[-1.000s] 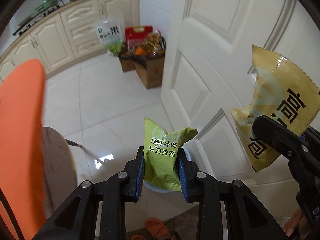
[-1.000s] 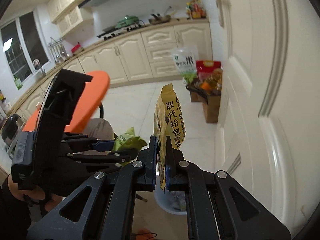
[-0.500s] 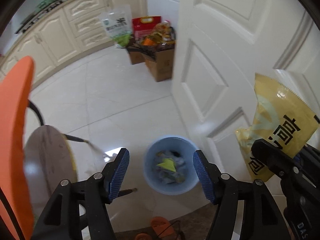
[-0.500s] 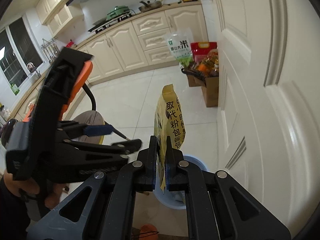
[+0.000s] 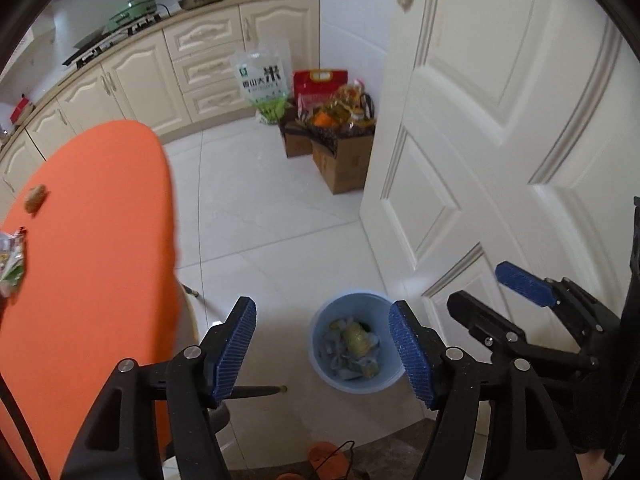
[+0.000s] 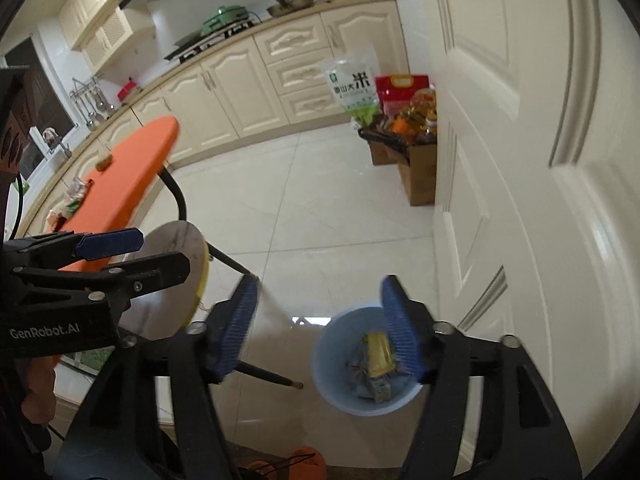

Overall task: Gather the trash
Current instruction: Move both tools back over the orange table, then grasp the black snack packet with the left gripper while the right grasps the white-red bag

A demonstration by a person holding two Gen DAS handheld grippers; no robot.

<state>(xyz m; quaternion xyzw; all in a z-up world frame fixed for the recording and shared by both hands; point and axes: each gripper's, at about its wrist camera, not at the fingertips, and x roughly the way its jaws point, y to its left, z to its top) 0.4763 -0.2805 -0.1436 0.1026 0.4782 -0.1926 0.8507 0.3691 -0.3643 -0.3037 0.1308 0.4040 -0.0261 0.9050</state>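
A light-blue bin (image 5: 356, 384) stands on the floor by the door, below both grippers. Inside it lie a green snack bag (image 5: 354, 336) and a yellow bag (image 6: 378, 354) among other wrappers. My left gripper (image 5: 320, 304) hangs above the bin with its jaws opening and nothing between them. My right gripper (image 6: 319, 284) is beside it, its jaws also opening and bare. On the orange table (image 5: 92, 260) at the left lie a crumpled wrapper (image 5: 10, 256) and a small brown scrap (image 5: 35, 198).
A white panelled door (image 5: 500, 140) stands close on the right. Cardboard boxes (image 5: 340, 160) of groceries and a rice bag (image 5: 264, 80) sit by the cabinets. A round stool (image 6: 176, 256) stands under the table's end. Orange slippers (image 5: 324, 454) lie near my feet.
The left gripper opened and the green bag fell into the bin. The right gripper then opened and the yellow bag dropped in too. The left view swung towards the orange table.
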